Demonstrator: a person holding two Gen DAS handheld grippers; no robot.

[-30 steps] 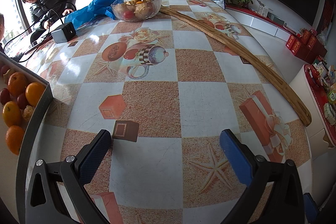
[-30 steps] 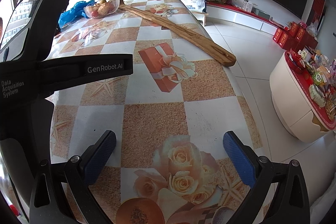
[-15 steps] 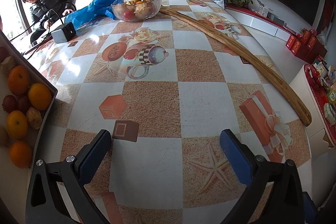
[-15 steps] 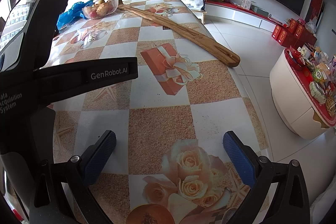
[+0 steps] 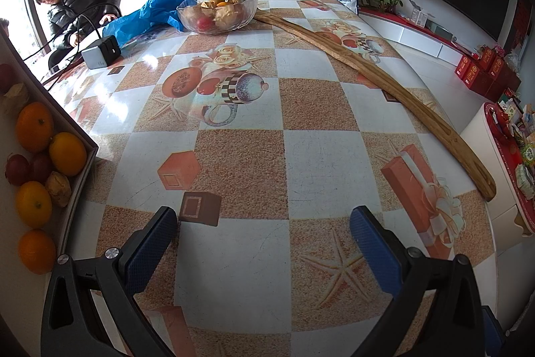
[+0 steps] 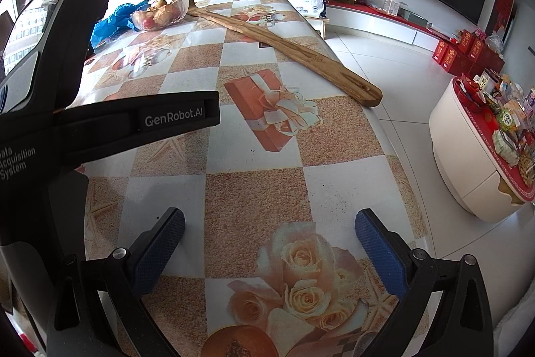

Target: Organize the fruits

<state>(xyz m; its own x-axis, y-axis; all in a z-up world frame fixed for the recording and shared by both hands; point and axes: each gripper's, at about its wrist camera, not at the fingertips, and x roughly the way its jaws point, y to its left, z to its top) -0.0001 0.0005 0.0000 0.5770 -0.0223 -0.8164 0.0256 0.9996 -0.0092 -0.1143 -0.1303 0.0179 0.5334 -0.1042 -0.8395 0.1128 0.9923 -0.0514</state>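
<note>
Both our grippers, left [image 5: 262, 235] and right [image 6: 269, 236], hang wide open and empty over the table [image 5: 317, 163], so we judge no fruit is in hand yet; next we must reach either the far bowl [image 5: 217, 12] or the box [image 5: 72, 163] of oranges [image 5: 67, 153] at left.
</note>
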